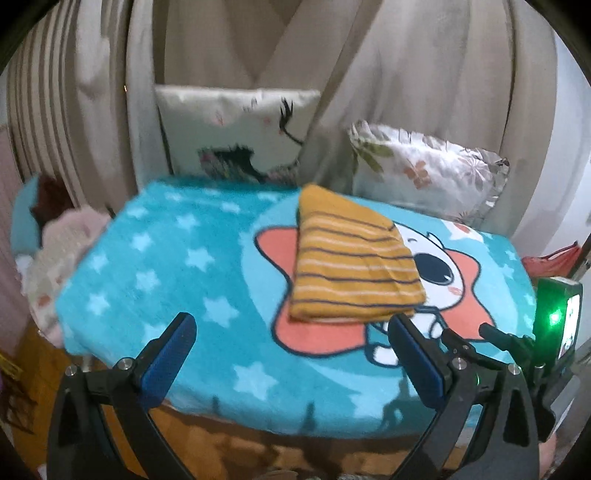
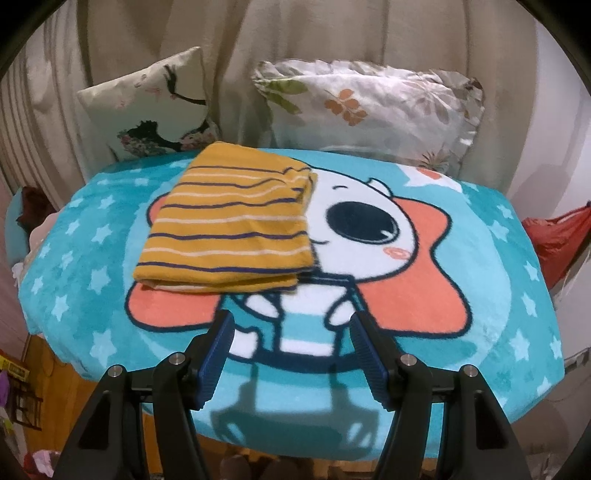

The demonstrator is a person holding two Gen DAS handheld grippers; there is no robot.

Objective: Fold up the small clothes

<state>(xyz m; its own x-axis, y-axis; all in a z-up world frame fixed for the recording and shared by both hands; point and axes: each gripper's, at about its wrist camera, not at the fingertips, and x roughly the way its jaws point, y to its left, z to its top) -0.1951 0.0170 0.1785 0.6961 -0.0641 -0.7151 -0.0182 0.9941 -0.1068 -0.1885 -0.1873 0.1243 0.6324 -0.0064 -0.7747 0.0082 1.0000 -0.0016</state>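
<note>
Clothing is seen folded on the blanket (image 2: pixel 480 332): one yellow striped garment (image 2: pixel 229 229) is laid flat as a neat rectangle on the blue blanket with white stars and a cartoon figure. The garment covers the left part of the cartoon face and one orange star point. Nothing is held by the left gripper (image 1: pixel 291 332); its jaws are spread wide above the near part of the blanket, and the near right corner of the garment is seen just beyond the tip of its right finger (image 1: pixel 413 354); whether they touch cannot be told. The right gripper (image 2: pixel 291 328) is also released, with its blue pads (image 2: pixel 218 354) apart over the striped body of the cartoon figure, near the front edge of the garment but apart from it. Two pillows (image 2: pixel 369 107) are placed behind the blanket, against beige curtains (image 2: pixel 332 33).
</note>
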